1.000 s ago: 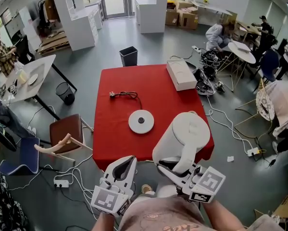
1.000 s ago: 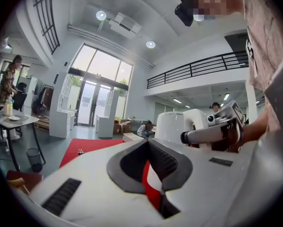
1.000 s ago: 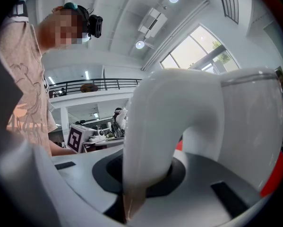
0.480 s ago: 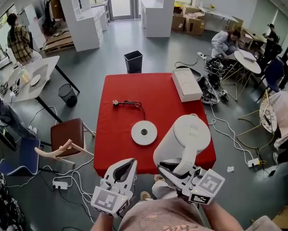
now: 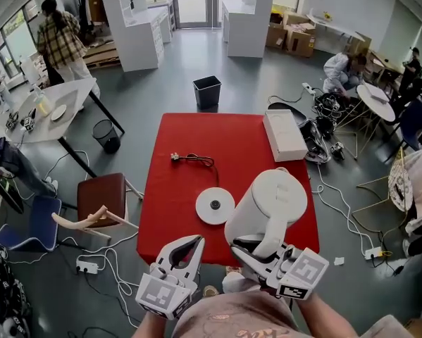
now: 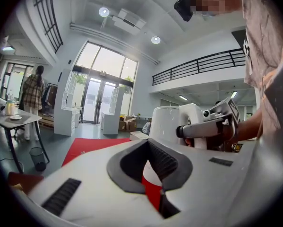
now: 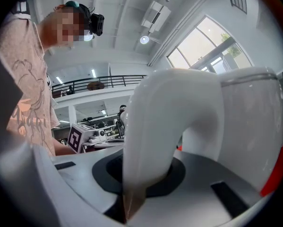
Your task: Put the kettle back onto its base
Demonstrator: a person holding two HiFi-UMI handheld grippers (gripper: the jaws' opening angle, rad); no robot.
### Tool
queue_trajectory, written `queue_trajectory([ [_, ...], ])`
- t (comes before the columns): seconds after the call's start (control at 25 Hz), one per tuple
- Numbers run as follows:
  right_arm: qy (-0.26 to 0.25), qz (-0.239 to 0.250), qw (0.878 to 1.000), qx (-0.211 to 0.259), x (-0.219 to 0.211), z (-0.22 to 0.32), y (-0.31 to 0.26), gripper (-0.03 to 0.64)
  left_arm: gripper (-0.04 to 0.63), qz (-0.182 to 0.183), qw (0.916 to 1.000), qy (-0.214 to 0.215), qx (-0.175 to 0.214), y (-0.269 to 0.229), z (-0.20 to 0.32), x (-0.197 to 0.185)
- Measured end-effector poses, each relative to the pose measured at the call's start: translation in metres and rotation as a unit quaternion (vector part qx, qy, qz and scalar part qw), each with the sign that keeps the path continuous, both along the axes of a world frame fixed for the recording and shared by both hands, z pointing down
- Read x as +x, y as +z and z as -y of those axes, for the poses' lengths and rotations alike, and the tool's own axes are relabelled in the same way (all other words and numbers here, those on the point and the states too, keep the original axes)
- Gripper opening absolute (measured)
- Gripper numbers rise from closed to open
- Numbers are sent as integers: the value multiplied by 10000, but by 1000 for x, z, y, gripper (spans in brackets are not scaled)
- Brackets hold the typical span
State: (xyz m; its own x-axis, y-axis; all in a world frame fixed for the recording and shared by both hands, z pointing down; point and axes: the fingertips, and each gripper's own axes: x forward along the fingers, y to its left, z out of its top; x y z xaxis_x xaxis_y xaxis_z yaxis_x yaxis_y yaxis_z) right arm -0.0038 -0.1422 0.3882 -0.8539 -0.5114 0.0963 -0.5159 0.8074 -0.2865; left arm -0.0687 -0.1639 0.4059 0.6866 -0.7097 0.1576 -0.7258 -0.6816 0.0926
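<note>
- I am gripping the kettle [image 5: 270,201] with the right gripper [image 5: 256,248]; its fingers are closed around the white handle [image 7: 172,122], and the handle is filling the gap between them in the right gripper view.
- The kettle is hanging upright in the air. In the head view it is showing over the near right part of the red table [image 5: 189,136].
- The base [image 5: 215,206], a white round disc, is lying flat on the table to the left of the kettle. The kettle is not sitting on it; the two are appearing just beside each other in the head view.
- The base's black cord and plug [image 5: 191,159] are lying on the cloth beyond the base, toward the far left of the table.
- The left gripper [image 5: 186,246] is hovering off the near edge of the table, to the left of the kettle. Its fingers are standing apart in a V with nothing between them; only red cloth is showing through the gap in the left gripper view.
- A long white box [image 5: 284,134] is resting on the far right corner of the table, well apart from the base.
- A brown chair [image 5: 101,197] is standing on the floor left of the table, and a dark bin [image 5: 207,90] is standing beyond the far edge.
</note>
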Motion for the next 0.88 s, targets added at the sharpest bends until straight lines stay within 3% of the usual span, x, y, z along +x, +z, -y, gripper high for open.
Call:
queue_trajectory([
  [0.88,-854,16,9963,28,-46,96,17,60,-8,121,9973,-586,-424,13,39,-15],
])
